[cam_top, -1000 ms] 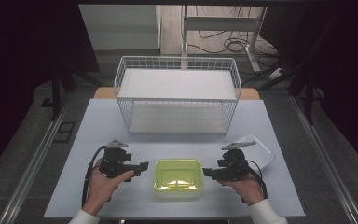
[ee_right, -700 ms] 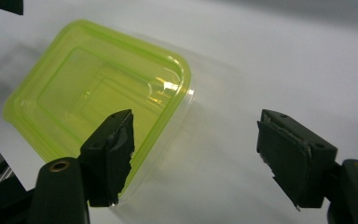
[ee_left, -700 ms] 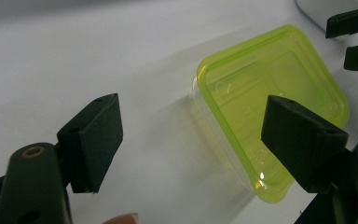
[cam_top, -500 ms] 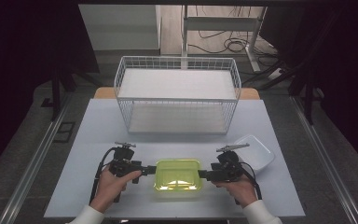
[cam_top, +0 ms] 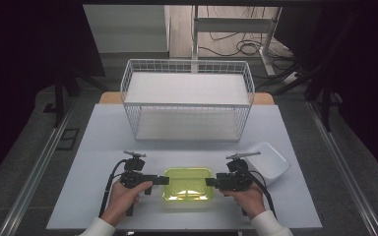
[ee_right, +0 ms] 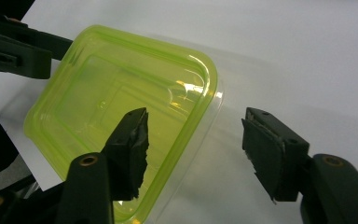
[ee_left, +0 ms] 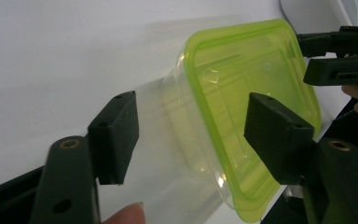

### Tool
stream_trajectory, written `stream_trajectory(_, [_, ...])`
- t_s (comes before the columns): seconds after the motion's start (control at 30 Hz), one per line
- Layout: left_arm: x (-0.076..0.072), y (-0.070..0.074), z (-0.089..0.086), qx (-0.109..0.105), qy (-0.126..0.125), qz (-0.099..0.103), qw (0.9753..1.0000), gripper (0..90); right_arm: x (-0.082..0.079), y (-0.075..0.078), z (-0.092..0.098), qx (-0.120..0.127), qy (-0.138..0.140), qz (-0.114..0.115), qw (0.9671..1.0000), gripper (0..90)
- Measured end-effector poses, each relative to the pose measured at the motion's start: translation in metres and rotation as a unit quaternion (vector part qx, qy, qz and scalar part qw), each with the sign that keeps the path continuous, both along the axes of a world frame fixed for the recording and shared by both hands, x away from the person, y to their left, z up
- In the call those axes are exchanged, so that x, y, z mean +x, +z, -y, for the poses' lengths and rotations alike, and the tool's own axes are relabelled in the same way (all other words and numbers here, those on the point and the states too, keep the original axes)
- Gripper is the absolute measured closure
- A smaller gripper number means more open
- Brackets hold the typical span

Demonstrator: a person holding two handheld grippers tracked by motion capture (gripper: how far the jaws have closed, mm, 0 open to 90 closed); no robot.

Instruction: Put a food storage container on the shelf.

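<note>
A clear plastic container with a lime-green lid [cam_top: 188, 186] sits near the table's front edge, between my two hands. My left gripper [cam_top: 163, 180] is open at its left rim; in the left gripper view [ee_left: 191, 135] the jaws straddle the lid's near edge [ee_left: 242, 93] without pressing on it. My right gripper [cam_top: 210, 182] is open at the right rim; in the right gripper view [ee_right: 193, 149] one jaw hangs over the green lid [ee_right: 121, 98] and the other stands off the clear wall.
A white wire basket [cam_top: 187, 98] stands at the back middle of the white table [cam_top: 88, 147]. A white rectangular container [cam_top: 269, 161] lies to the right, just behind my right hand.
Both grippers have moved inward from the sides to the green-lidded container. Their open jaws now stand at its left and right rims.
</note>
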State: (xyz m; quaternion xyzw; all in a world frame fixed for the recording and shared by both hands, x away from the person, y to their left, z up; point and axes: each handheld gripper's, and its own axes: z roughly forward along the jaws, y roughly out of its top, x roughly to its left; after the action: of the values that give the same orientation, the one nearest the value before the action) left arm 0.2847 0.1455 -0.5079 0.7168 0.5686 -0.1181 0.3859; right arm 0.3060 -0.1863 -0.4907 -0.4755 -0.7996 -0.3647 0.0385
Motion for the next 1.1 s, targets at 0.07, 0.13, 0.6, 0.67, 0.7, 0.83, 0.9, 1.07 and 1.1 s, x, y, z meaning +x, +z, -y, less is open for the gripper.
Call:
stream_trajectory(0.07, [-0.001,0.0,0.001,-0.004,-0.001,0.0,1.0,40.2,0.0,-0.002,0.0,0.005,0.003,-0.005,1.0,43.6])
stream_trajectory(0.13, [-0.002,0.0,0.001,-0.002,-0.005,-0.001,1.0,43.0,-0.001,-0.004,0.0,0.01,0.004,-0.012,0.9999,44.2])
stream_trajectory(0.6, [-0.003,-0.008,0.003,-0.056,-0.013,-0.03,0.9979,72.3,-0.003,-0.008,0.004,0.068,-0.01,-0.062,0.9957,70.0])
stream_trajectory(0.67, [-0.004,-0.007,0.002,-0.057,-0.009,-0.026,0.998,74.1,-0.005,-0.005,0.004,0.069,-0.01,-0.055,0.996,72.2])
stream_trajectory(0.7, [-0.004,-0.006,0.002,-0.058,-0.006,-0.025,0.998,74.1,-0.005,-0.005,0.004,0.069,-0.01,-0.055,0.996,72.2])
stream_trajectory(0.83, [-0.007,-0.001,0.001,-0.058,-0.002,-0.012,0.9982,78.5,-0.007,-0.003,0.005,0.071,-0.01,-0.048,0.9963,75.1])
stream_trajectory(0.9, [-0.009,0.002,0.001,-0.058,0.001,-0.005,0.9983,79.2,-0.008,-0.001,0.005,0.071,-0.009,-0.039,0.9966,76.5])
stream_trajectory(1.07, [-0.015,0.014,0.005,-0.048,-0.007,0.03,0.9984,79.2,-0.011,0.011,0.01,0.083,-0.004,-0.01,0.9965,78.5])
stream_trajectory(1.1, [-0.016,0.015,0.005,-0.045,-0.008,0.036,0.9983,79.3,-0.011,0.013,0.01,0.085,-0.002,-0.003,0.9964,78.5])
